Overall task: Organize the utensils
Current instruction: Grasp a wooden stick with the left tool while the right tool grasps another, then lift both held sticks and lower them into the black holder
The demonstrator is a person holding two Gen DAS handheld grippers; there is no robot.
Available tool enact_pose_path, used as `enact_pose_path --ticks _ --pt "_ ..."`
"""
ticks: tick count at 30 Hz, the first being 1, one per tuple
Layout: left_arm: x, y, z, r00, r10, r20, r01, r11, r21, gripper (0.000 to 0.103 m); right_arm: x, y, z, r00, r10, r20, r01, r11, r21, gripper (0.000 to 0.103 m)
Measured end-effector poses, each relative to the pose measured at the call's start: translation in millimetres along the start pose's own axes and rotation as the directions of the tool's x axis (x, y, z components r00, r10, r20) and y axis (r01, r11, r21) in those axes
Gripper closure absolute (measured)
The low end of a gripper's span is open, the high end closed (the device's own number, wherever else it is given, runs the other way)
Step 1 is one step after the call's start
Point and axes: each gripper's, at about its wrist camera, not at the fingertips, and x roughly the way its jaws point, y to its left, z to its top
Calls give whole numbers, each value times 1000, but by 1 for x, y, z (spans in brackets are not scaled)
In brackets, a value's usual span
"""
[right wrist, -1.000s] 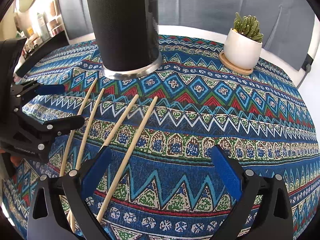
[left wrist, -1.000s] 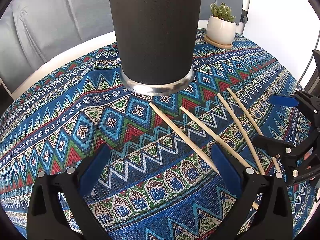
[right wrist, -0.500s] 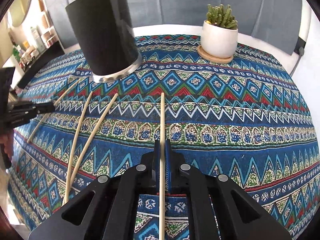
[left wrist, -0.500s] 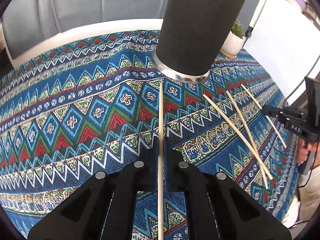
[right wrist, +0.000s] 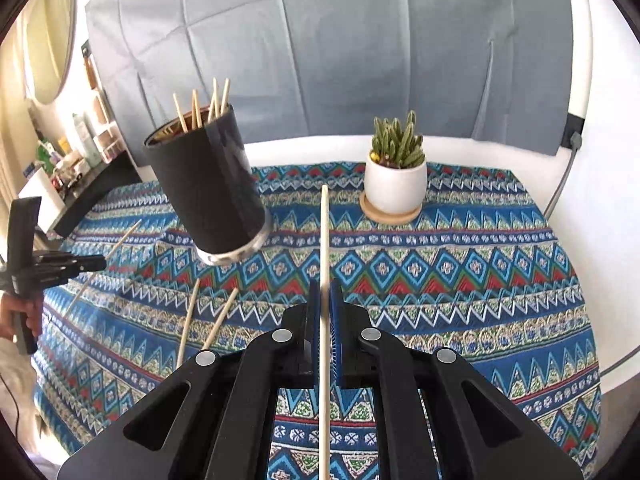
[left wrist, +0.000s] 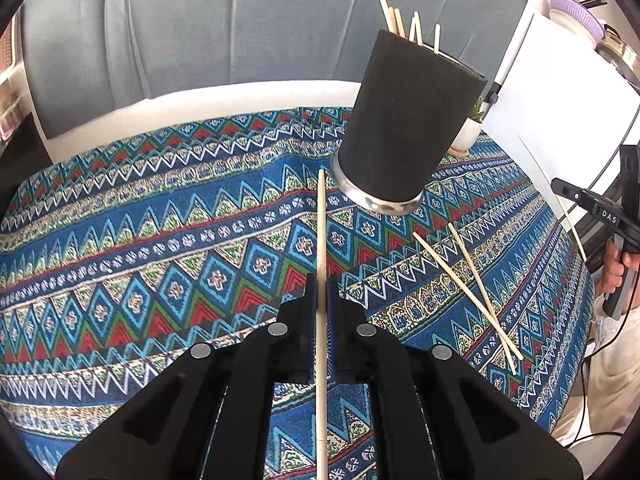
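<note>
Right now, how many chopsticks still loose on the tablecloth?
2, lying crossed on the tablecloth in front of the black holder: one, the other. Each gripper also holds one, and several stand in the holder.

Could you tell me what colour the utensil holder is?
Matte black utensil holder with a silver metal base rim, clearest in the right wrist view.

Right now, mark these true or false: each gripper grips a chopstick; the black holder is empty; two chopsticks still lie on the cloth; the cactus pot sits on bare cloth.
1. Left gripper and right gripper each clamp a wooden chopstick: true.
2. Black cylindrical holder is empty: false, sticks poke out.
3. Two loose chopsticks lie on the patterned cloth: true.
4. White cactus pot sits on bare cloth: false, on a wooden coaster.
</note>
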Motion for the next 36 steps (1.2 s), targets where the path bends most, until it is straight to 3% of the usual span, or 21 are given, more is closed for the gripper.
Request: enact_pose_path --ticks 6,10,14,17,22,24,25,28,31,33,34,36 --pt "-35 0 37 996 63 68 -67 996 59 98 -21 9 40 994 -6 106 10 999 -42 98" --pt "-60 -4 69 984 118 135 -129 988 79 98 -26 22 68 988 -5 153 16 997 -70 98" --pt "-75 -11 103 971 116 208 -132 989 64 98 -19 35 99 982 -8 191 19 998 -55 98" --pt "-78 -18 125 961 89 263 -100 995 29 98 -15 43 124 970 20 242 -13 999 -31 98" --pt "-60 -30 154 952 -32 305 44 999 -32 98 -4 56 160 949 100 298 -113 993 27 98" --pt "-52 -30 164 941 -46 336 74 995 -71 98 3 60 169 933 136 334 -161 986 49 98" --pt "-47 -31 169 934 -56 352 91 992 -85 98 7 61 172 924 155 348 -187 981 59 98" --pt "-35 -35 180 899 -72 433 140 982 -127 98 14 66 177 874 215 436 -264 963 52 98" --pt "-19 -35 182 830 -135 541 276 943 -188 98 28 71 179 827 242 507 -309 950 50 98" --pt "-9 -37 177 793 -140 593 312 929 -198 98 38 70 176 798 257 545 -341 938 59 98" --pt "-4 -39 174 783 -141 606 316 929 -193 98 44 69 173 792 251 557 -348 935 73 98" --pt "5 -44 173 787 -114 607 275 945 -179 98 56 65 168 785 244 570 -364 926 104 98"
